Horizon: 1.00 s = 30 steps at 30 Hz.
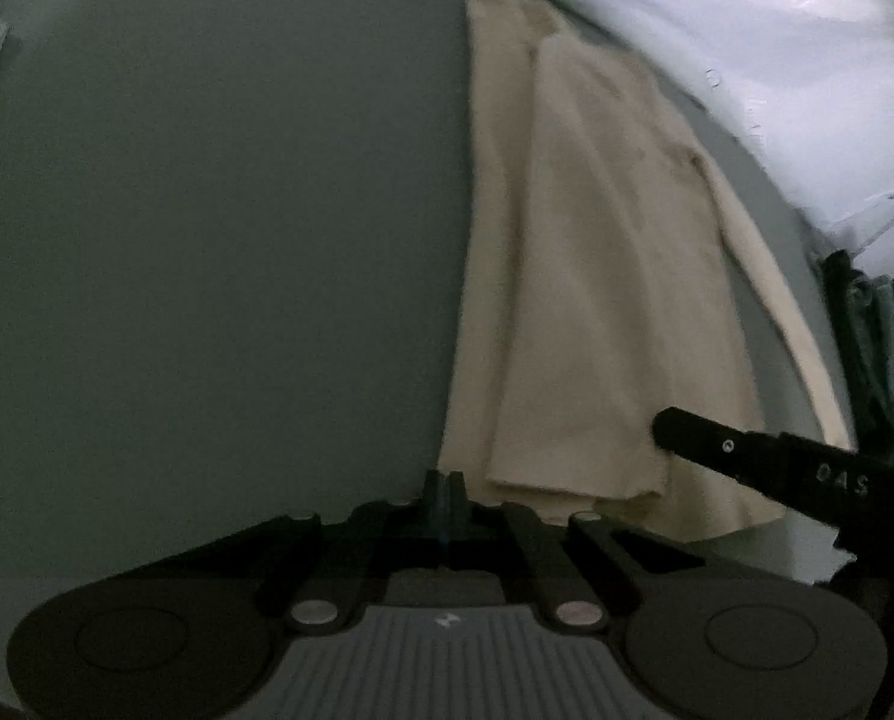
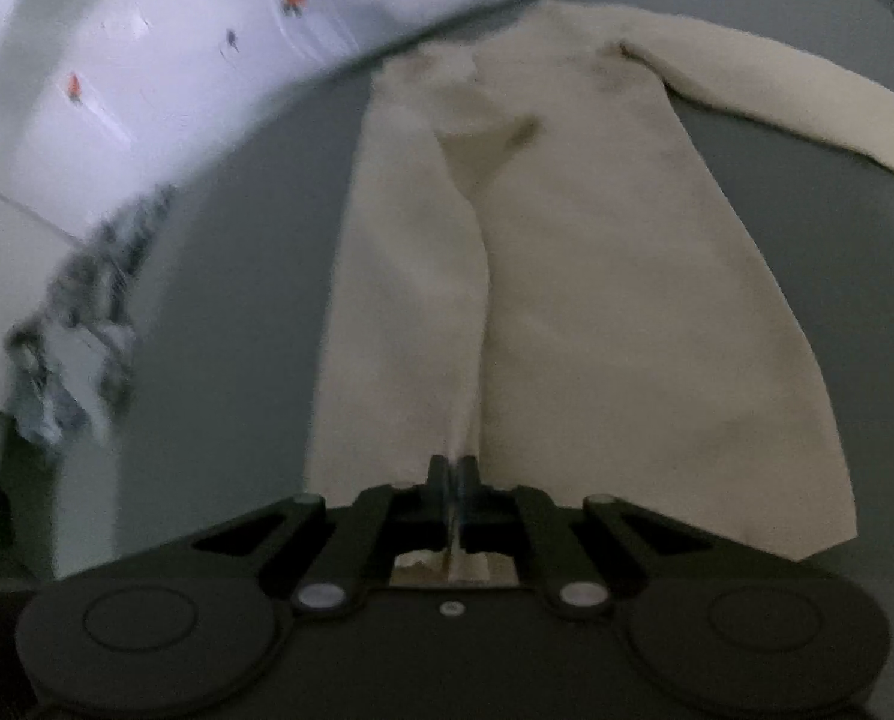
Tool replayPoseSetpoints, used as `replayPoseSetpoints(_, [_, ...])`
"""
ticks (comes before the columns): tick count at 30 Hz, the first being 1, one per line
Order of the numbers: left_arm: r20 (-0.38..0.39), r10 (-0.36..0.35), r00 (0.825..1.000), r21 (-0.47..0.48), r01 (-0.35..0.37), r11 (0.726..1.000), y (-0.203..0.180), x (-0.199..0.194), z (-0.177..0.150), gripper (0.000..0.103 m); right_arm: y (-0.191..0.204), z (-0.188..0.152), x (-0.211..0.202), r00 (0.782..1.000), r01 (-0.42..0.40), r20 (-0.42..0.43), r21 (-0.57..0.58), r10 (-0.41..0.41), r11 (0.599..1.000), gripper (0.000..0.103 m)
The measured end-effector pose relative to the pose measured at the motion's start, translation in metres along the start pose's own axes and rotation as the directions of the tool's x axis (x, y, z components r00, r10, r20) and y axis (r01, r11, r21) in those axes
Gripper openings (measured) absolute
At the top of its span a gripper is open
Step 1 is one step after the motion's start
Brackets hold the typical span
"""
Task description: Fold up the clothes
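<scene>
Right wrist view shows the right hand-held gripper [image 2: 452,471] clamped on the hem of the cream sweater [image 2: 597,300], which lies flat on the grey counter [image 2: 237,276] with one side folded inward. The other sleeve [image 2: 777,90] is spread out unfolded, so most folds remain; the left hand-held gripper [image 1: 445,483] has its jaws together, holding nothing, beside the hem.

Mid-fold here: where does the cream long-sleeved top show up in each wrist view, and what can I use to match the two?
Left wrist view: cream top lies right of centre, running from the top edge down to the right hand-held gripper.
Right wrist view: cream top fills the centre, one sleeve stretching to the upper right.
Shared landmark: grey table.
</scene>
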<state>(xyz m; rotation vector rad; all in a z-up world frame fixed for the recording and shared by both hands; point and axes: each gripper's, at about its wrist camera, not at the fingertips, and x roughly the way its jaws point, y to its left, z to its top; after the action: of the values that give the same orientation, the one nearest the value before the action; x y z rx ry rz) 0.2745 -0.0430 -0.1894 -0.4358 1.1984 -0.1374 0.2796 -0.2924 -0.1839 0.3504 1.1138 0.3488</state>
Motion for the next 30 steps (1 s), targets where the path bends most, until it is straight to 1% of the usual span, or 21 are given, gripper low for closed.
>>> replayPoseSetpoints(1, [-0.002,0.004,1.000,-0.001,-0.004,1.000,0.000,-0.001,0.001,0.000,-0.001,0.001,0.001,1.000,-0.002,-0.010,0.012,0.002,1.000,0.009])
replayPoseSetpoints(2, [0.002,0.011,1.000,0.000,-0.011,1.000,0.001,-0.003,0.003,0.000,-0.002,0.002,0.000,1.000,-0.010,-0.013,0.022,0.010,1.000,0.012])
replayPoseSetpoints(4, [0.024,0.024,0.999,0.010,-0.024,1.000,-0.001,-0.008,0.005,0.000,-0.005,0.004,-0.003,1.000,-0.023,-0.011,0.036,0.023,0.999,0.021])
replayPoseSetpoints(6, [0.053,0.019,0.998,0.004,-0.019,1.000,-0.002,-0.014,0.009,0.000,-0.013,0.008,-0.008,0.999,-0.032,0.020,0.064,0.031,0.997,0.021])
replayPoseSetpoints(8, [0.077,0.014,0.997,0.000,-0.014,1.000,-0.005,-0.017,0.016,0.006,-0.023,0.017,-0.010,0.998,-0.049,0.056,0.111,0.043,0.993,0.021])
replayPoseSetpoints(11, [0.107,0.018,0.994,0.014,-0.020,1.000,-0.014,-0.018,0.032,0.010,-0.039,0.033,-0.009,0.993,-0.079,0.105,0.169,0.061,0.983,0.021])
replayPoseSetpoints(16, [0.124,0.020,0.992,0.061,-0.028,0.998,-0.033,-0.007,0.064,0.019,-0.055,0.071,0.000,0.979,-0.161,0.165,0.236,0.124,0.958,0.021])
replayPoseSetpoints(18, [0.121,0.018,0.992,0.080,-0.028,0.996,-0.038,0.000,0.079,0.023,-0.058,0.091,0.010,0.975,-0.179,0.178,0.259,0.135,0.949,0.022])
replayPoseSetpoints(20, [0.121,0.032,0.992,0.097,-0.044,0.994,-0.044,0.009,0.095,0.030,-0.062,0.109,0.020,0.974,-0.185,0.180,0.277,0.138,0.943,0.027])
replayPoseSetpoints(21, [0.120,0.038,0.992,0.102,-0.051,0.993,-0.047,0.015,0.103,0.031,-0.064,0.118,0.027,0.974,-0.188,0.179,0.288,0.140,0.939,0.031])
replayPoseSetpoints(25, [0.094,0.063,0.994,0.116,-0.074,0.991,-0.058,0.042,0.136,0.031,-0.069,0.150,0.055,0.974,-0.197,0.172,0.298,0.151,0.934,0.032])
replayPoseSetpoints(28, [0.081,0.081,0.993,0.137,-0.091,0.986,-0.065,0.059,0.156,0.033,-0.069,0.170,0.075,0.976,-0.185,0.166,0.284,0.142,0.941,0.035])
replayPoseSetpoints(30, [0.063,0.086,0.994,0.132,-0.094,0.987,-0.067,0.067,0.167,0.033,-0.067,0.180,0.089,0.982,-0.162,0.140,0.279,0.127,0.947,0.036])
